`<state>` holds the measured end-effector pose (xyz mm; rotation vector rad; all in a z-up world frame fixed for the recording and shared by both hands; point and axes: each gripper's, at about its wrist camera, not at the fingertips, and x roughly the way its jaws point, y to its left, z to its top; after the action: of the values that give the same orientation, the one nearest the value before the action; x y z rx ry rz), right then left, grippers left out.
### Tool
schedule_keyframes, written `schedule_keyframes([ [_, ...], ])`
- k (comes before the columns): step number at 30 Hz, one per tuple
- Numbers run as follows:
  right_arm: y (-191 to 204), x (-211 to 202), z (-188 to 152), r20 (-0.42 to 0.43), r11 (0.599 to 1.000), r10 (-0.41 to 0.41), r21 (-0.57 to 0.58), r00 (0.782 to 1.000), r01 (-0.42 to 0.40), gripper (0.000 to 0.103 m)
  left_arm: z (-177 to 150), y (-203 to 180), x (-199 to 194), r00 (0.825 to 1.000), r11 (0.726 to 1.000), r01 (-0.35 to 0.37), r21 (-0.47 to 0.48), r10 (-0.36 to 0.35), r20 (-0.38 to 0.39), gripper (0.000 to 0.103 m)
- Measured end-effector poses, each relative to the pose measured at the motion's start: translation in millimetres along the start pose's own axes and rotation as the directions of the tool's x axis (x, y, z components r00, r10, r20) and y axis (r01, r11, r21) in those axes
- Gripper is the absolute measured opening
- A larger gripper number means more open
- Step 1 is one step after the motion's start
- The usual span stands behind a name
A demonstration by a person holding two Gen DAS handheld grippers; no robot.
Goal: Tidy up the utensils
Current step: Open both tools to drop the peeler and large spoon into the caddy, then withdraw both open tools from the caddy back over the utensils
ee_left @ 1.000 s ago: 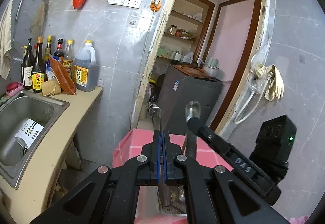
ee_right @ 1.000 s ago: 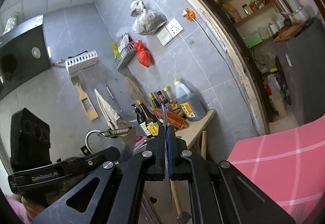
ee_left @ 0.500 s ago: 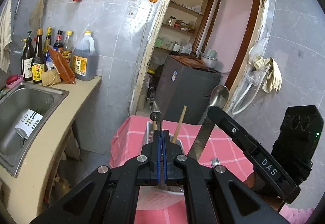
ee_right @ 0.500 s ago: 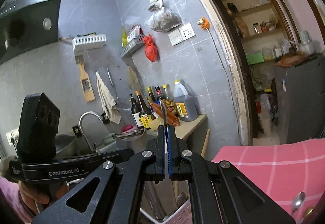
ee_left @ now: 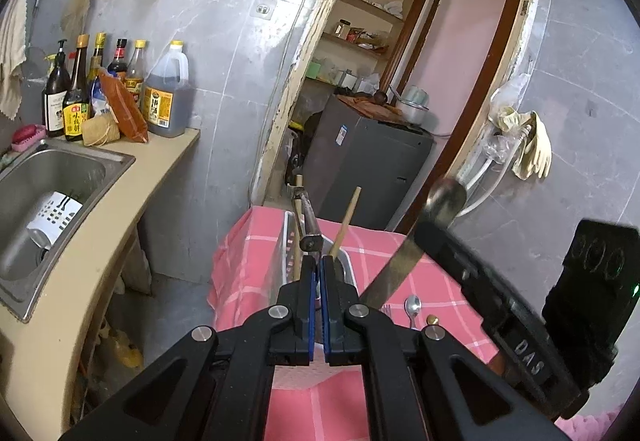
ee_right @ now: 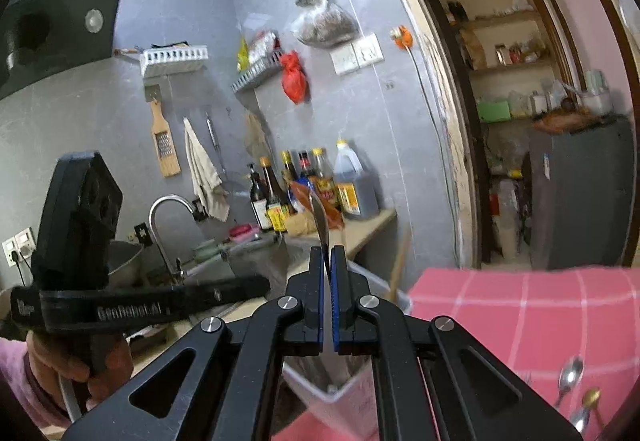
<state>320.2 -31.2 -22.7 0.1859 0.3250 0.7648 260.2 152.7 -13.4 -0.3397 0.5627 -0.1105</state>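
Steel spoon [ee_left: 438, 207], long-handled with a dull bowl, sits pinched in my right gripper [ee_right: 329, 261], fingers closed on its flat handle, bowl raised above the white utensil holder [ee_left: 347, 265]. That holder stands on the pink checked cloth of the bench [ee_left: 436, 281]. My left gripper [ee_left: 316, 265] has its fingers closed on the holder's rim, I think, aimed slightly downward. A chopstick [ee_left: 347, 219] leans out of the holder; small spoons [ee_left: 412, 307] lie beside it.
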Motion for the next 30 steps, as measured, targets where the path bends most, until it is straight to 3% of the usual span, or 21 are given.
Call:
schedule_keyframes([
  [11, -9.8, -4.7, -6.6, -0.051, 0.998, -0.035, 0.04, 0.998, 0.037, 0.006, -2.3, -0.8, -0.6, 1.0, 0.999, -0.007, -0.035, 0.006, -0.031, 0.003],
  [14, -14.5, -9.8, -6.7, -0.055, 0.997, -0.047, 0.059, 0.997, 0.05, 0.019, -1.9, -2.9, -2.8, 1.0, 0.999, -0.005, -0.039, 0.004, -0.028, 0.004],
  [16, -16.5, -12.7, -5.0, -0.047, 0.996, -0.052, 0.068, 0.998, 0.055, 0.03, -1.3, -4.9, -3.5, 1.0, 0.999, -0.006, -0.04, 0.004, -0.026, 0.01],
  [20, -20.2, -21.4, 0.9, -0.027, 0.994, -0.074, 0.079, 0.997, 0.076, 0.032, -2.5, -11.4, -4.7, 1.0, 0.999, -0.014, -0.029, 0.014, -0.005, 0.011],
  [23, -25.3, -35.3, 5.9, 0.001, 0.989, -0.117, 0.087, 0.993, 0.116, 0.045, -1.1, -19.0, -8.6, 1.0, 1.0, -0.021, -0.012, 0.022, 0.021, 0.019],
  [30, -47.5, -76.5, 19.5, 0.05, 0.968, -0.24, 0.083, 0.97, 0.235, 0.074, -0.6, -44.3, -15.2, 0.995, 0.999, -0.033, 0.014, 0.032, 0.097, 0.053],
])
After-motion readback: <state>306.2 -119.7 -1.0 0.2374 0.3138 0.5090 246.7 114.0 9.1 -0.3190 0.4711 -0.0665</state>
